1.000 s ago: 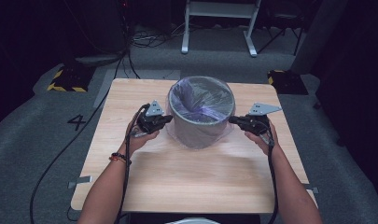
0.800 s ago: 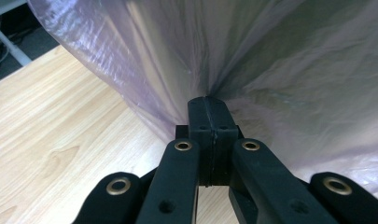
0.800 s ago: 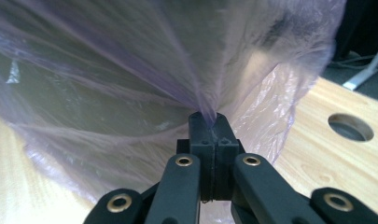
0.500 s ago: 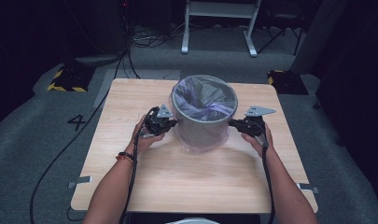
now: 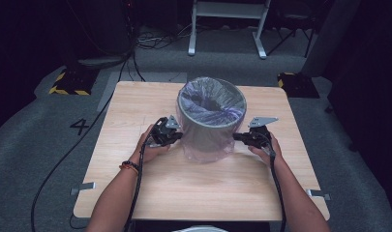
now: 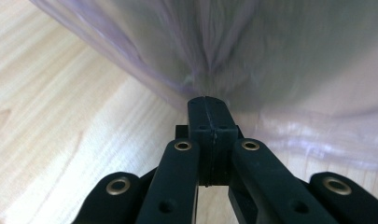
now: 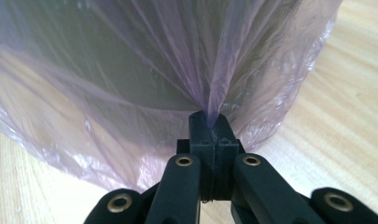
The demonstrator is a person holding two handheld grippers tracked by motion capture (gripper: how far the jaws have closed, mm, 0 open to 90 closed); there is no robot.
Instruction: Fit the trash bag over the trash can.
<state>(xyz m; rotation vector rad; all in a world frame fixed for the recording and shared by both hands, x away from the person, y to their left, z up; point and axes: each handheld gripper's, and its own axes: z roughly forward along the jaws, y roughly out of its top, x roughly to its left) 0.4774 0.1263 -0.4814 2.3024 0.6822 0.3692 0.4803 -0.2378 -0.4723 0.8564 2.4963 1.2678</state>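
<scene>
Holding the thin purple bag (image 5: 210,145) on both sides, you have the two grippers low beside the grey bin (image 5: 211,116), which stands on the wooden table (image 5: 135,101) a little behind its middle. The bag lines the bin, folds over its rim and hangs down the outer wall almost to the table top.

Your left gripper (image 5: 176,137) is at the left of the bin, and your right gripper (image 5: 235,137) is at the right of it. In the left gripper view, the jaws of the left gripper (image 6: 207,100) are pressed together, and the film gathers into folds exactly at their tips; the picture is blurred there, so the pinched edge itself is hard to make out. In the right gripper view it is clearer: the jaws of the right gripper (image 7: 210,116) are closed on a bunched pleat of the bag (image 7: 214,79), which rises tight from between them.

From the high view, the fingertips are too small to see where they meet the plastic. The bottom of the bin is hidden under the hanging film, and its inside is dark, so you cannot tell how deep the bag reaches. In both gripper views the bin wall shows only as a dim shape behind the film. Your forearms are cut off by the lower edge of the high view.
</scene>
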